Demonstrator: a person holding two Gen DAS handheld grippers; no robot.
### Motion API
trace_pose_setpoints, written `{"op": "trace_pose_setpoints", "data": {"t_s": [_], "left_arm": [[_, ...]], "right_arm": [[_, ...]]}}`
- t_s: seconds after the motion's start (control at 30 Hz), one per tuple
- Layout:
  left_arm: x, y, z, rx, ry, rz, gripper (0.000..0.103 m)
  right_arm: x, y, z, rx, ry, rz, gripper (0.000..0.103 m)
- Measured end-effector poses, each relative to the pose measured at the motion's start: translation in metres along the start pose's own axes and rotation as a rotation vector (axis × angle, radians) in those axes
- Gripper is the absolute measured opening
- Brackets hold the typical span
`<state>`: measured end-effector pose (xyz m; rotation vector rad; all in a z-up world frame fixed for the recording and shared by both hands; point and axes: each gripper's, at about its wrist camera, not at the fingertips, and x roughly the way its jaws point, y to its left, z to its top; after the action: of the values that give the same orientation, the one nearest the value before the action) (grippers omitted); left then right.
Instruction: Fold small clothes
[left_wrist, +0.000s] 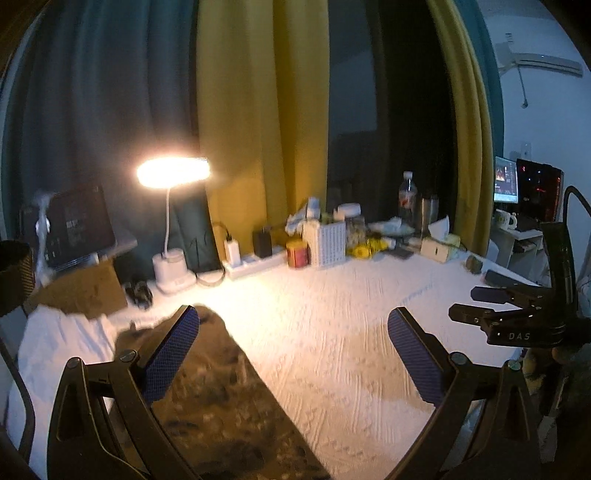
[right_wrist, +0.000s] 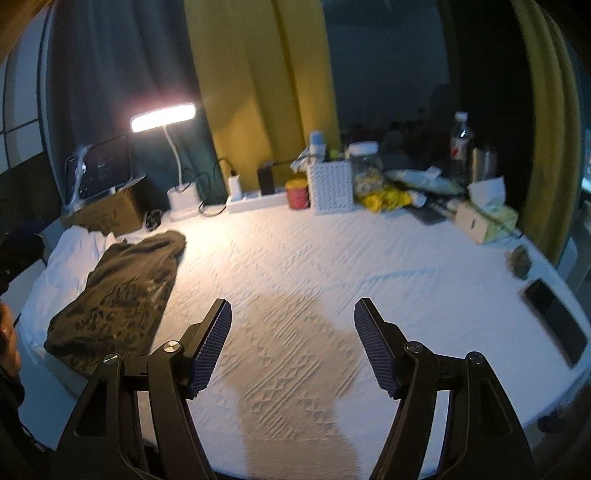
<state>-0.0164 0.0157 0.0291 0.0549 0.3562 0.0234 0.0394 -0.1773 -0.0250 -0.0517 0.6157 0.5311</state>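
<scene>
A dark olive garment (right_wrist: 118, 291) with a darker mottled print lies flat in a long folded shape at the left of the white textured tablecloth (right_wrist: 295, 258). In the left wrist view the garment (left_wrist: 221, 406) runs below my left gripper (left_wrist: 293, 321). That gripper hangs above it, open wide, and its left finger (left_wrist: 170, 354) is over the cloth's edge. My right gripper (right_wrist: 293, 310) is open too, over bare tablecloth to the right of the garment, nothing between its pads. The right gripper (left_wrist: 463, 302) also shows at the right edge of the left wrist view.
A lit desk lamp (right_wrist: 162, 116) stands at the back left beside a cardboard box (right_wrist: 107, 214) bearing a tablet. Along the back are a power strip (right_wrist: 255, 201), a red can (right_wrist: 297, 194), a white box (right_wrist: 330, 186), a jar, a bottle (right_wrist: 460, 144) and a tissue box (right_wrist: 485, 218). A phone (right_wrist: 554, 321) lies at the right edge.
</scene>
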Motion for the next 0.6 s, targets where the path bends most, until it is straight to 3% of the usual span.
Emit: {"op": "trace_pose_setpoints", "data": {"t_s": [0.2,0.6], "left_arm": [[-0.016,-0.003,0.018,0.031,-0.093,0.011,0.101],[-0.037,0.0,0.039,0.016,-0.186,0.022,0.101]], "right_arm": [[-0.024,-0.002,0.015,-0.02,-0.071,-0.05,0.072],[-0.072,0.004,0.047,-0.06,-0.213,-0.11,0.072]]}}
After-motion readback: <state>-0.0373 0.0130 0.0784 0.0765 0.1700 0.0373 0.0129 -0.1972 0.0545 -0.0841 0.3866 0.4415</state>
